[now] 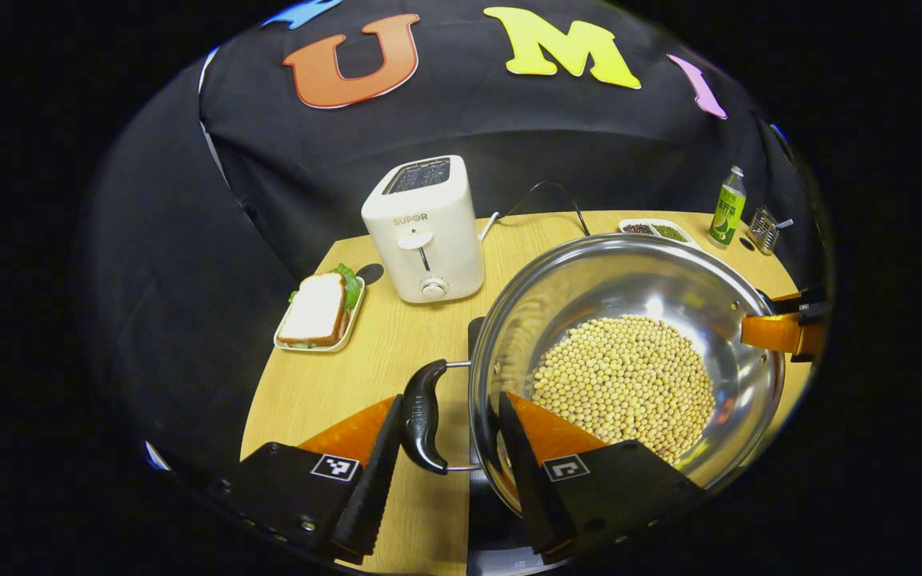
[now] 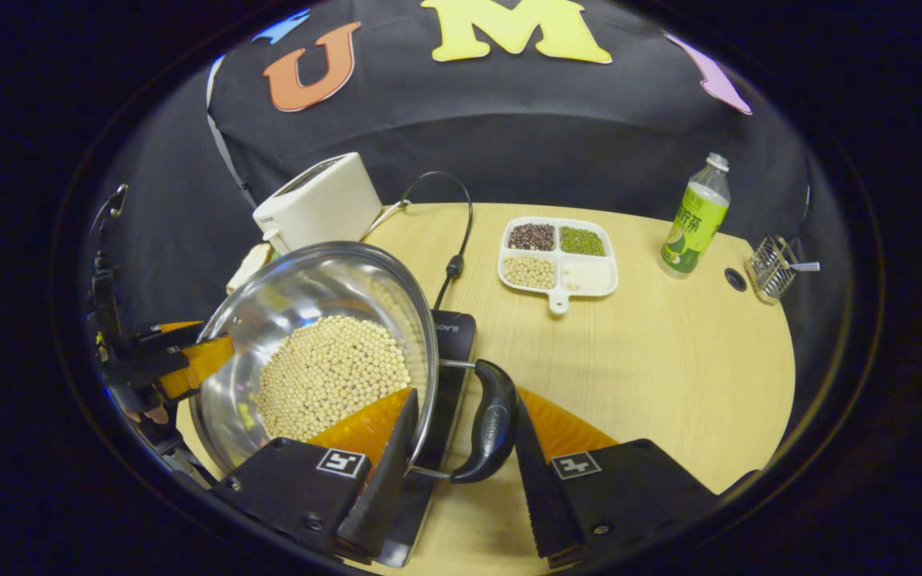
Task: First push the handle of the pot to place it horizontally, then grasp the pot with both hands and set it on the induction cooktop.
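A steel pot [image 1: 589,280] holding soybeans [image 1: 625,380] sits over the black induction cooktop [image 2: 454,334]; I cannot tell whether it rests on it. My left gripper [image 1: 449,400] is shut on the pot, one finger outside the black side handle [image 1: 422,416] and the other inside the rim. My right gripper [image 2: 465,396] holds the opposite black handle [image 2: 495,424] the same way, with its inner finger against the pot wall. The right gripper also shows at the pot's far rim [image 1: 781,330] in the left gripper view, and the left gripper [image 2: 181,360] at the far rim in the right gripper view.
A white toaster [image 1: 425,228] and a sandwich on a small plate [image 1: 318,312] stand behind and left of the pot. A divided tray of grains [image 2: 559,256], a green bottle [image 2: 697,216] and a wire holder [image 2: 771,268] are on the wooden table [image 2: 669,360].
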Motion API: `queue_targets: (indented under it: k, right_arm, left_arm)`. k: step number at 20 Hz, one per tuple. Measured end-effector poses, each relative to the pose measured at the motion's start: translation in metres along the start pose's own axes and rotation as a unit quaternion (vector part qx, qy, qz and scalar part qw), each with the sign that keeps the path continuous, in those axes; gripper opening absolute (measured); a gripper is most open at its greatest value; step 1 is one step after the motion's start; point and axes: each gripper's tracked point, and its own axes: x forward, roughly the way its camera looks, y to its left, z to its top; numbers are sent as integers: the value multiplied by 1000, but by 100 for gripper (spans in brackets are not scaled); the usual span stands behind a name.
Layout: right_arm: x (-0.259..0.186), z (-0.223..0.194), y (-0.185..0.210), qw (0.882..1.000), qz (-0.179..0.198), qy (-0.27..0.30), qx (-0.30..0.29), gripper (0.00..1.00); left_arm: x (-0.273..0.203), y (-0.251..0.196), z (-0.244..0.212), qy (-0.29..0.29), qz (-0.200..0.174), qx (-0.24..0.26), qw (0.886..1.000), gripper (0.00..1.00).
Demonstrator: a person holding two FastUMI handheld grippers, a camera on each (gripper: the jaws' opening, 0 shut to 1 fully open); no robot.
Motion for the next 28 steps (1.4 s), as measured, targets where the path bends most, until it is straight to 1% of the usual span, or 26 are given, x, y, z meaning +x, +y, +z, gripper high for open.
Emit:
queue_targets:
  k: [1, 2, 3, 4, 5, 6, 7, 8, 9, 10, 11, 12, 13, 14, 15, 17, 19, 23, 25, 26, 28]
  right_arm:
    - [0, 0, 0, 1000, 0, -3, -3, 74]
    - [0, 2, 1, 1000, 2, -12, -6, 76]
    - [1, 3, -2, 1000, -5, -21, -18, 77]
    - [-3, 4, -6, 999, -11, -32, -27, 79]
    - [-6, 6, -5, 999, -9, -41, -28, 83]
    - [-10, 4, -4, 998, -6, -50, -23, 83]
    - [-16, 4, -5, 998, -3, -60, -15, 87]
    - [-23, 4, -6, 998, 0, -70, -8, 82]
    - [-29, 3, -7, 997, 4, -77, -2, 87]
    - [-36, 0, -7, 996, 10, -84, 4, 82]
    - [-44, -1, -7, 996, 13, -93, 8, 83]
    - [-50, -2, -10, 994, 13, -105, 13, 87]
    - [-56, -3, -13, 993, 8, -114, 18, 87]
    - [-62, -6, -20, 992, -6, -126, 20, 87]
    - [-67, -7, -25, 990, -20, -138, 18, 85]
    - [-79, -15, -30, 987, -35, -154, 18, 86]
    - [-91, -24, -30, 985, -35, -167, 20, 87]
    - [-116, -42, -42, 979, -41, -196, 26, 87]
    - [-128, -51, -50, 977, -48, -205, 21, 86]
    - [-133, -55, -53, 977, -51, -207, 17, 87]
    - [-146, -66, -59, 976, -60, -208, 17, 86]
  left_arm:
    - [1, 0, -4, 6, -1, -6, 1000, 79]
    - [2, -3, -10, 19, -9, -18, 1000, 71]
    - [0, -5, -14, 24, -17, -26, 999, 72]
    - [2, -2, -14, 21, -13, -30, 999, 82]
    - [1, 5, -12, 16, 0, -35, 999, 87]
    - [-3, 11, -12, 11, 13, -42, 999, 91]
    - [-9, 14, -10, 3, 17, -53, 998, 92]
    - [-15, 16, -9, -5, 20, -64, 998, 95]
    - [-20, 17, -10, -11, 20, -75, 997, 95]
    - [-26, 18, -10, -19, 22, -85, 996, 95]
    - [-32, 19, -10, -31, 27, -95, 995, 96]
    - [-40, 20, -11, -42, 34, -103, 993, 96]
    - [-48, 20, -12, -53, 43, -110, 992, 96]
    - [-57, 20, -11, -68, 50, -115, 990, 96]
    - [-69, 17, -12, -80, 54, -117, 988, 96]
    - [-94, 11, -13, -105, 55, -119, 986, 96]
    - [-116, 2, -15, -127, 49, -127, 983, 95]
    - [-151, -8, -23, -162, 55, -131, 976, 95]
    - [-167, -14, -31, -173, 60, -129, 975, 95]
    - [-174, -16, -35, -177, 65, -129, 974, 95]
    - [-188, -24, -43, -184, 62, -128, 972, 95]
